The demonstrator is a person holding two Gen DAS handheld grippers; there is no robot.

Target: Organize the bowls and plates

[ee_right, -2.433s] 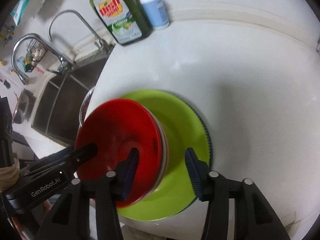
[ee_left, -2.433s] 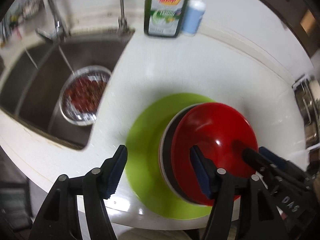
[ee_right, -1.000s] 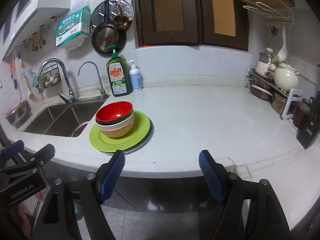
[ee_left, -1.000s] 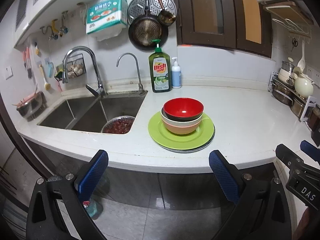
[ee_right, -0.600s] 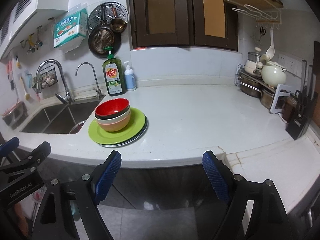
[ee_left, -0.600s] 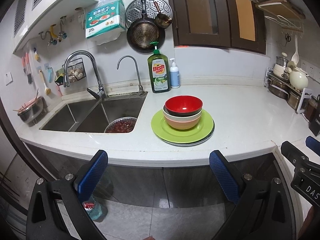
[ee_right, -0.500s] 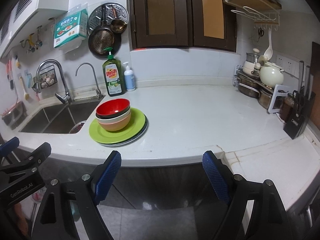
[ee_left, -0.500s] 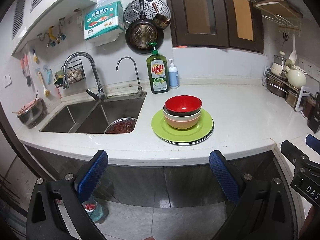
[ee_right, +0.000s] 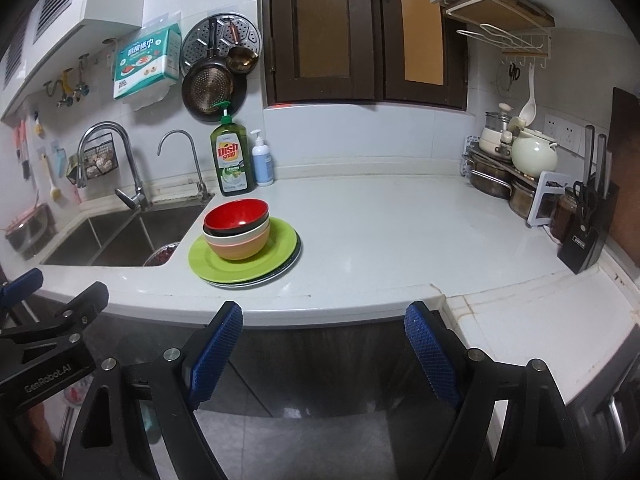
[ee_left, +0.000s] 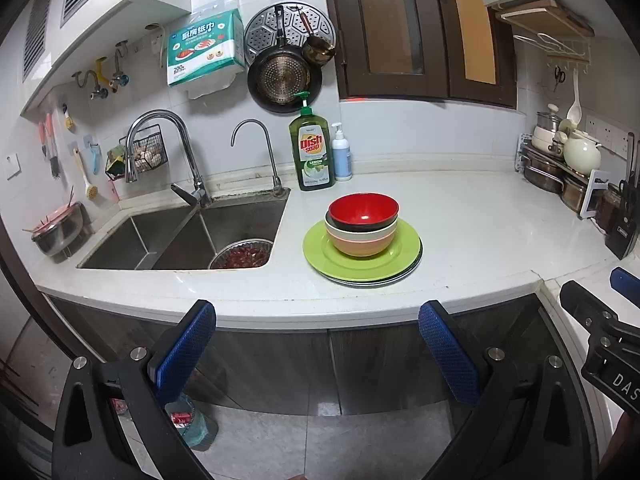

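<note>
Backing both wide-open, empty claws, the left gripper (ee_left: 316, 344) and right gripper (ee_right: 322, 344), straight away is keeping the bowls (ee_left: 362, 224) stacked on the plates (ee_left: 320, 250) undisturbed.

A white counter (ee_left: 472, 216) runs ahead of the fingers, with dark cabinet fronts (ee_left: 280, 364) under its edge and a grey tiled floor (ee_left: 320, 448) below. Beyond the left finger a steel double sink (ee_left: 180, 236) sits in the counter, two curved taps (ee_left: 160, 128) rising behind it. The white tiled wall (ee_left: 420, 136) carries a hanging pan (ee_left: 284, 80) and a pack of kitchen paper (ee_left: 204, 48). Straight ahead, high up, is a dark-framed window (ee_right: 360, 28). Past the right finger, pots (ee_right: 496, 180) and a knife block (ee_right: 588, 232) stand in the corner.
</note>
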